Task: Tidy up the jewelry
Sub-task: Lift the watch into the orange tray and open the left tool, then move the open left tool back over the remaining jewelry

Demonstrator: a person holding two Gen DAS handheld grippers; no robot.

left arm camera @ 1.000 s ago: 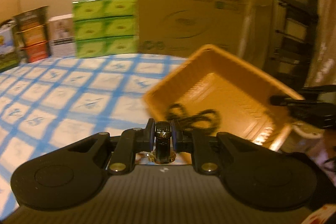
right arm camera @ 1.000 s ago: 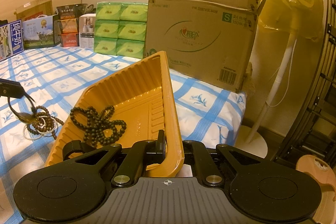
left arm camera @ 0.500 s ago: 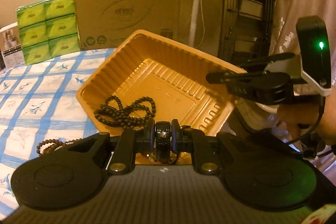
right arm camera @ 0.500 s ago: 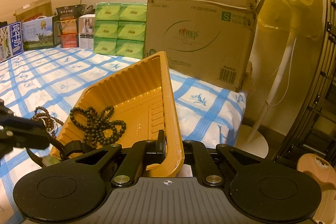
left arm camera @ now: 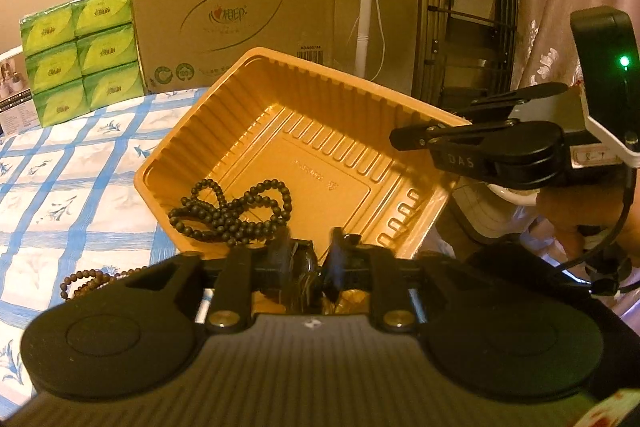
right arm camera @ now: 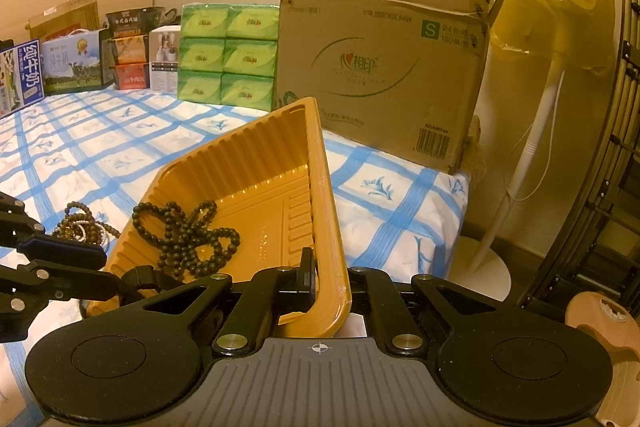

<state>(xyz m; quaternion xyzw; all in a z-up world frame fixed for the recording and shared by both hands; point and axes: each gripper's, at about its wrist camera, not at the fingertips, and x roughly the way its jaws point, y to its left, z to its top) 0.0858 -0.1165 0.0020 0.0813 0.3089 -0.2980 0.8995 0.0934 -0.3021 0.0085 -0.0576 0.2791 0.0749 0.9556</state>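
An orange plastic tray (left arm camera: pixel 320 131) rests tilted on the blue-checked bed with a dark bead necklace (left arm camera: pixel 224 215) inside it. My left gripper (left arm camera: pixel 308 255) hovers at the tray's near edge; its jaws are opening, and a small dark and gold piece of jewelry (left arm camera: pixel 306 275) sits loose between the blurred fingers. My right gripper (right arm camera: pixel 330 287) is shut on the tray (right arm camera: pixel 248 163) at its raised rim, and it shows in the left wrist view as the right gripper (left arm camera: pixel 428 125). The necklace (right arm camera: pixel 188 239) lies low in the tray beside the left gripper (right arm camera: pixel 108 267).
Brown bead strands (right arm camera: pixel 80 223) lie on the bed left of the tray. A large cardboard box (right arm camera: pixel 380 67), green tissue packs (right arm camera: pixel 228 55) and cartons line the far side. A fan stand (right arm camera: pixel 532 147) and a metal rack (left arm camera: pixel 468 7) stand past the bed's edge.
My left gripper swung right from over the bed to the tray's near edge, and its jaws widened around the jewelry piece. The right gripper and tray kept still.
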